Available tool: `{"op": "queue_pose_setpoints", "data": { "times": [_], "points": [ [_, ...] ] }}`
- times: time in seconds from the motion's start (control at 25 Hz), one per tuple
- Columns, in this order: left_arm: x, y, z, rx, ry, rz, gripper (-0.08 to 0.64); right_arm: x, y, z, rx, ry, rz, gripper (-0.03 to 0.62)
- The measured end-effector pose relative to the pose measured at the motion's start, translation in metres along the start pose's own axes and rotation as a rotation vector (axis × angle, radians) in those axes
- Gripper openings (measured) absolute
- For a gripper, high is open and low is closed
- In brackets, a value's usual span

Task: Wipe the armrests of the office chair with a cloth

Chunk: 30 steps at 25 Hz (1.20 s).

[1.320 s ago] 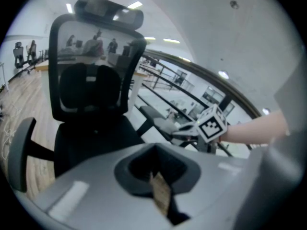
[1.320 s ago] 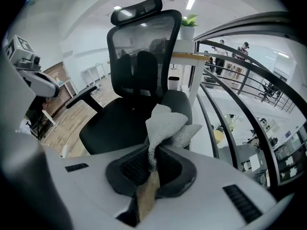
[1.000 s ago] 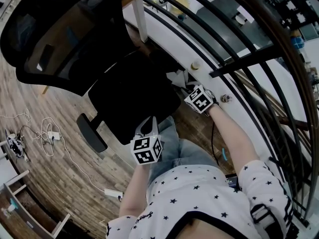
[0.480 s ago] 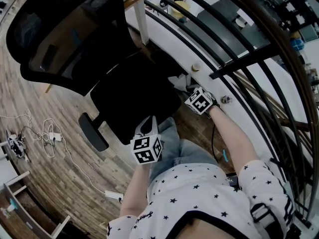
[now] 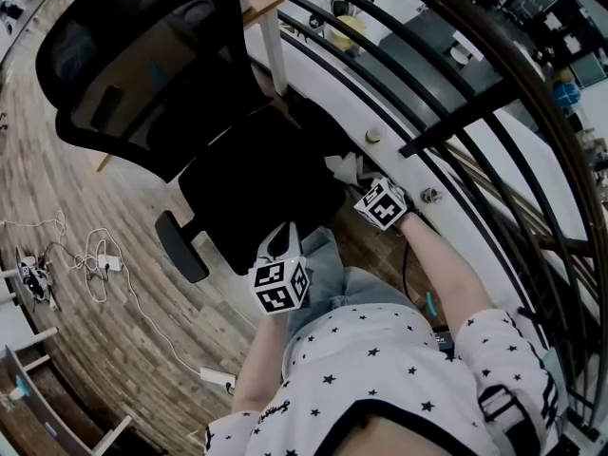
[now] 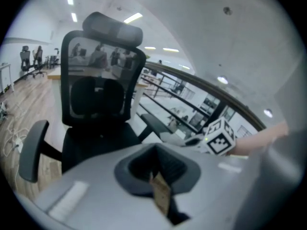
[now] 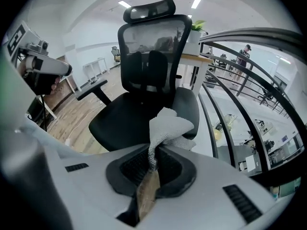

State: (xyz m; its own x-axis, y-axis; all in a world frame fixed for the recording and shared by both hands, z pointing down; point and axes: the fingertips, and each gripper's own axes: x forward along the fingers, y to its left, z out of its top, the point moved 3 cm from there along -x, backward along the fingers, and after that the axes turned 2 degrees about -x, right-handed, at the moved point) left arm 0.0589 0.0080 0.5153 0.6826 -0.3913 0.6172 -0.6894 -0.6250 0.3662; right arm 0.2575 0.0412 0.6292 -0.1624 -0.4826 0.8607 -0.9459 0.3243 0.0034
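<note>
now right gripper [image 5: 366, 190] pinches cloth [image 7: 166, 126] beside chair armrest [image 5: 321, 122].

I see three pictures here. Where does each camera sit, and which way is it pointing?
Head view: on the person's head, looking steeply down at the chair; shows shirt, arms, left gripper and right gripper.
Left gripper view: rides the left gripper, facing the chair's front; its shut fingers show below.
Right gripper view: rides the right gripper, facing the chair; its fingers pinch the cloth.
Shared: each gripper view shows the other gripper; all show the chair.
</note>
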Motion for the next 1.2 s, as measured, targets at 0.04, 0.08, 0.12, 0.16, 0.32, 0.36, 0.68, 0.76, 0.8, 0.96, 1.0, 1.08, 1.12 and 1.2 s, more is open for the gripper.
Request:
{"op": "queue_pose_setpoints", "data": {
  "times": [0.04,0.08,0.12,0.16,0.32,0.36,0.68,0.76,0.8,0.96,1.0,1.08,1.12,1.2],
  "points": [
    [-0.003,-0.001,0.000,-0.004,-0.005,0.003,0.006,-0.004,0.004,0.000,-0.002,-0.009,0.001,0.031],
    [-0.005,-0.002,-0.001,-0.006,-0.010,0.005,0.006,-0.008,0.008,0.001,-0.005,-0.017,0.001,0.031],
    [-0.008,-0.003,-0.002,-0.008,-0.015,0.007,0.006,-0.012,0.012,0.001,-0.009,-0.026,0.000,0.031],
    [-0.010,-0.005,-0.004,-0.008,-0.018,0.009,0.006,-0.015,0.016,0.001,-0.012,-0.037,-0.001,0.031],
    [-0.021,-0.010,-0.008,-0.008,-0.028,0.016,0.006,-0.031,0.030,0.000,-0.011,-0.082,-0.008,0.031],
    [-0.024,-0.011,-0.009,-0.008,-0.031,0.018,0.006,-0.035,0.033,0.001,-0.009,-0.094,-0.011,0.031],
    [-0.042,-0.020,-0.010,0.018,-0.062,0.038,0.006,-0.079,0.060,0.008,0.044,-0.216,-0.013,0.031],
    [-0.046,-0.023,-0.011,0.023,-0.068,0.041,0.006,-0.091,0.066,0.009,0.052,-0.240,-0.011,0.031],
    [-0.049,-0.025,-0.013,0.025,-0.070,0.041,0.006,-0.097,0.070,0.010,0.056,-0.252,-0.011,0.031],
    [-0.053,-0.031,-0.016,0.036,-0.085,0.040,0.006,-0.118,0.077,0.016,0.083,-0.313,-0.016,0.031],
    [-0.053,-0.032,-0.017,0.039,-0.087,0.041,0.006,-0.123,0.079,0.017,0.091,-0.325,-0.017,0.031],
    [-0.056,-0.035,-0.019,0.047,-0.092,0.043,0.006,-0.134,0.083,0.019,0.104,-0.347,-0.018,0.031],
    [-0.057,-0.036,-0.019,0.050,-0.095,0.043,0.006,-0.139,0.086,0.020,0.108,-0.357,-0.018,0.031],
    [-0.061,-0.037,-0.018,0.058,-0.103,0.044,0.006,-0.149,0.092,0.024,0.109,-0.376,-0.018,0.031]
  ]
}}
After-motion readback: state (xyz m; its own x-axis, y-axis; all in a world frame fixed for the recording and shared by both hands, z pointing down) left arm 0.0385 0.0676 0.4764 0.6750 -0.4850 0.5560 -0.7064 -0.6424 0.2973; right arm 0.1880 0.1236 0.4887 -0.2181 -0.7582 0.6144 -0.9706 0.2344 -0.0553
